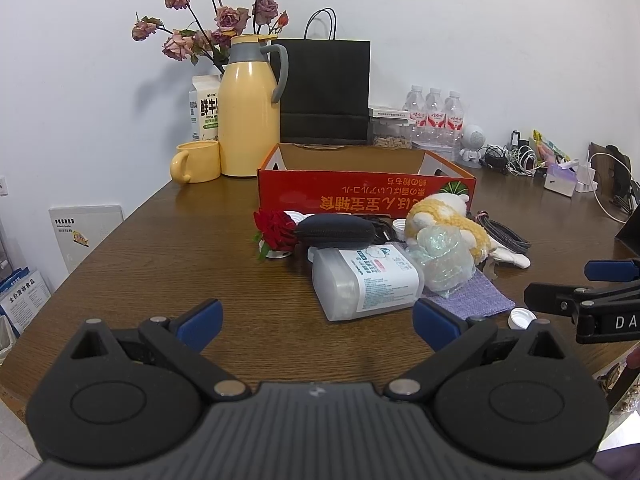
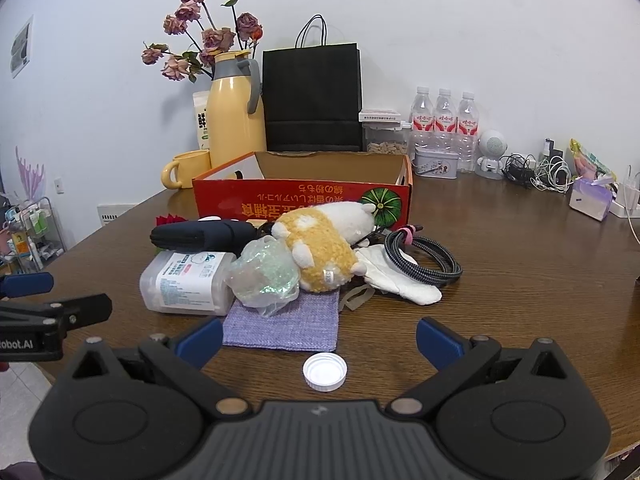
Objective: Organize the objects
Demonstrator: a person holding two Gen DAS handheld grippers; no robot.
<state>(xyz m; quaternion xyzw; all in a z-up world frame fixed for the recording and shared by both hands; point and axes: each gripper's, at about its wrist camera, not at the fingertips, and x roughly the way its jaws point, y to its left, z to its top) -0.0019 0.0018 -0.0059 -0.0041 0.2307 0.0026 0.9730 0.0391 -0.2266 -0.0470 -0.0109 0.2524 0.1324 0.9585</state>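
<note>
So I've got both tools hovering low over the wood-grain tabletop (image 2: 520,264), holding nothing: left tool (image 1: 318,320) has its blue pads spread wide, right tool (image 2: 320,338) same deal. A white ribbed bottle cap (image 2: 325,371) sits open side up right between my right tool's fingers.

The pile sits just in front of the red cardboard box (image 2: 304,200), which is open-topped with its print upside down. Nearest my left tool is a frosted plastic wipes tub (image 1: 366,282) lying on its side, long axis running roughly left-right. Behind it lies a black zippered pouch (image 1: 336,230), with a red rose (image 1: 278,228) at its left end. A fuzzy yellow-and-white plush (image 2: 320,244) lies over everything, head toward the box, with crinkly clear bubble wrap (image 2: 266,276) pressed against it on a woven lilac cloth (image 2: 284,326). A braided black cable coil (image 2: 424,258) and a white fabric piece (image 2: 400,280) sit on the right.

Against the wall behind the box: a yellow thermos jug (image 1: 250,116), a matching mug (image 1: 198,162), a black paper bag (image 1: 324,92) and water bottles (image 2: 444,120).
</note>
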